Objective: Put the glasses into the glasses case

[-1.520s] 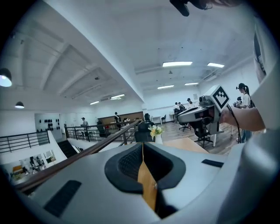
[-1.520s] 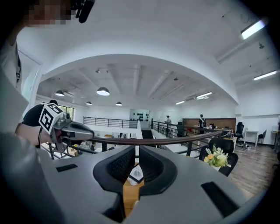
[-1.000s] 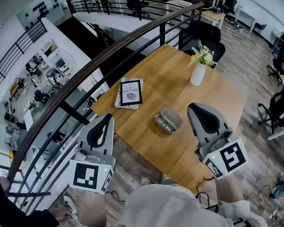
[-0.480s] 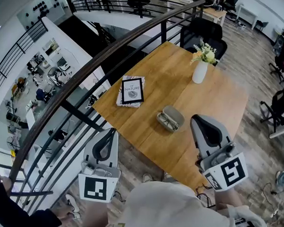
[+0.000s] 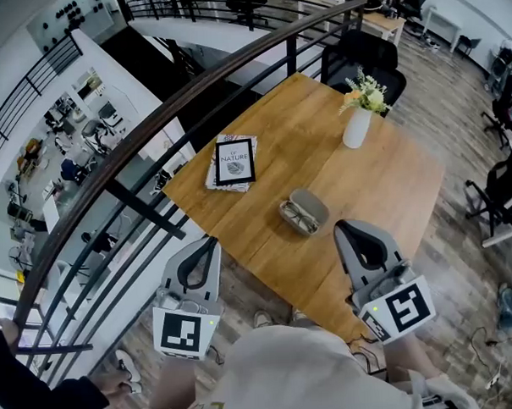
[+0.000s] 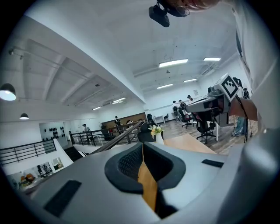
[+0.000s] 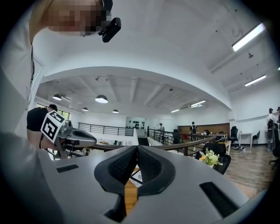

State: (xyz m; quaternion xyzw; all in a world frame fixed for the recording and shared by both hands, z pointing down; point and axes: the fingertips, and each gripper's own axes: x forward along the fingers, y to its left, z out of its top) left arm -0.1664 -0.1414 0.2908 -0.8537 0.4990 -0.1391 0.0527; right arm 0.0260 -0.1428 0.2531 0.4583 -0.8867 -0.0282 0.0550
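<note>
Your left gripper, just off the table edge, jaws pressed together and empty — glasses sit in the open glasses case mid-table — your right gripper jaws also together, holding nothing

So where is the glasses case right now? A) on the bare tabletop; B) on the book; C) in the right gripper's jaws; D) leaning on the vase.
A: the glasses case lies on the table, apart from the book and the vase; the right gripper, shut and empty, is short of it.
</note>
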